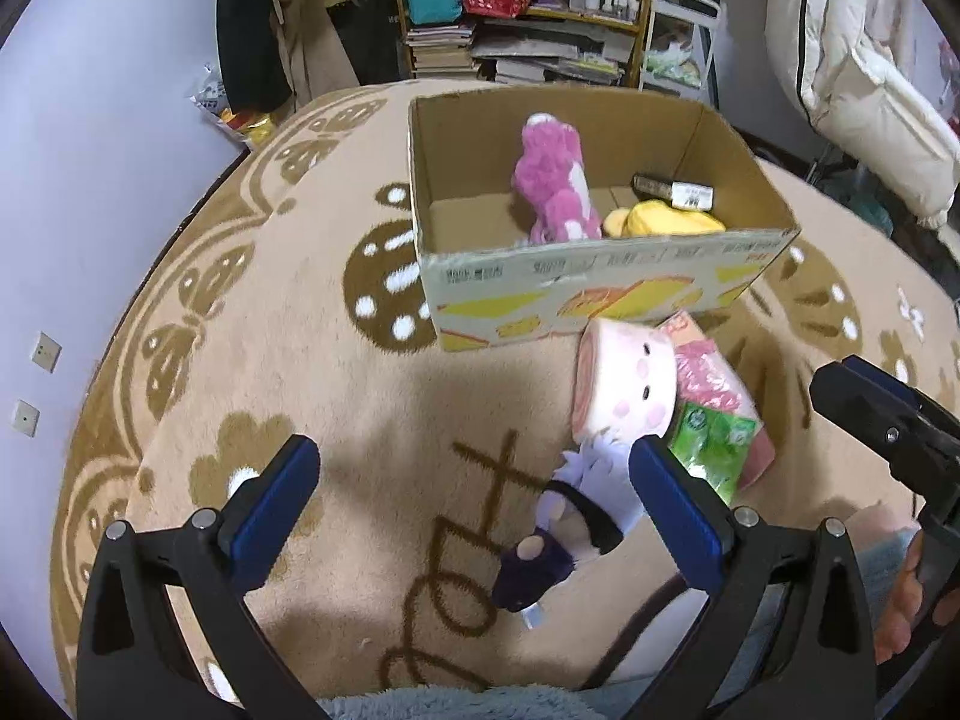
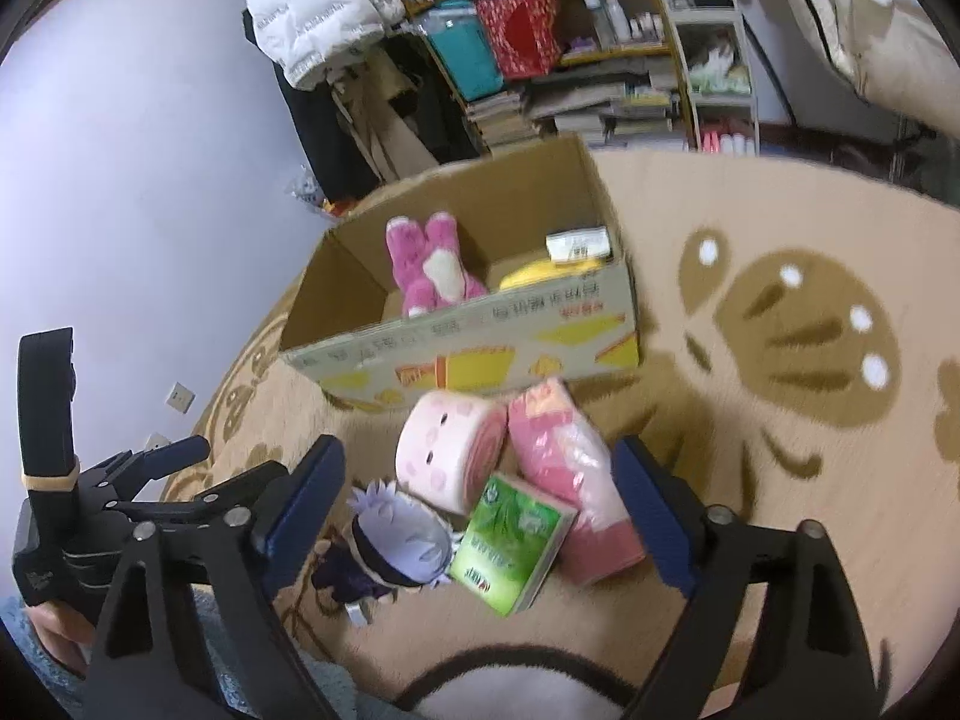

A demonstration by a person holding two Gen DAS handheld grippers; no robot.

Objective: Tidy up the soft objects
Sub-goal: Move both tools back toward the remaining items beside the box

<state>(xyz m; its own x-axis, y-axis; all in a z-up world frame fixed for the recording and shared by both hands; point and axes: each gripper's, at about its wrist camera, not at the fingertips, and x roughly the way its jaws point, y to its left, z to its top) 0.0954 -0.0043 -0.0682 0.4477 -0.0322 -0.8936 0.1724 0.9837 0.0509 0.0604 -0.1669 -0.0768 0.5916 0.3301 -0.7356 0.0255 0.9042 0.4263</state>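
An open cardboard box [image 1: 600, 294] [image 2: 480, 342] stands on the rug, holding a pink plush [image 1: 558, 180] [image 2: 429, 267] and a yellow soft toy [image 1: 666, 219] [image 2: 540, 273]. In front of it lie a pink roll-shaped plush with a face [image 1: 624, 384] [image 2: 450, 450], a pink tissue pack [image 1: 714, 384] [image 2: 570, 468], a green tissue pack [image 1: 714, 444] [image 2: 510, 546] and a small doll with pale purple hair [image 1: 570, 522] [image 2: 396, 546]. My left gripper [image 1: 474, 504] is open above the doll. My right gripper [image 2: 480, 504] is open above the pile.
A beige and brown patterned rug [image 1: 300, 360] covers the floor. A bookshelf [image 1: 540, 12] with books and boxes, hanging clothes [image 2: 318, 6] and a white padded coat [image 1: 858, 90] stand behind. A small labelled box [image 1: 672, 189] lies inside the cardboard box.
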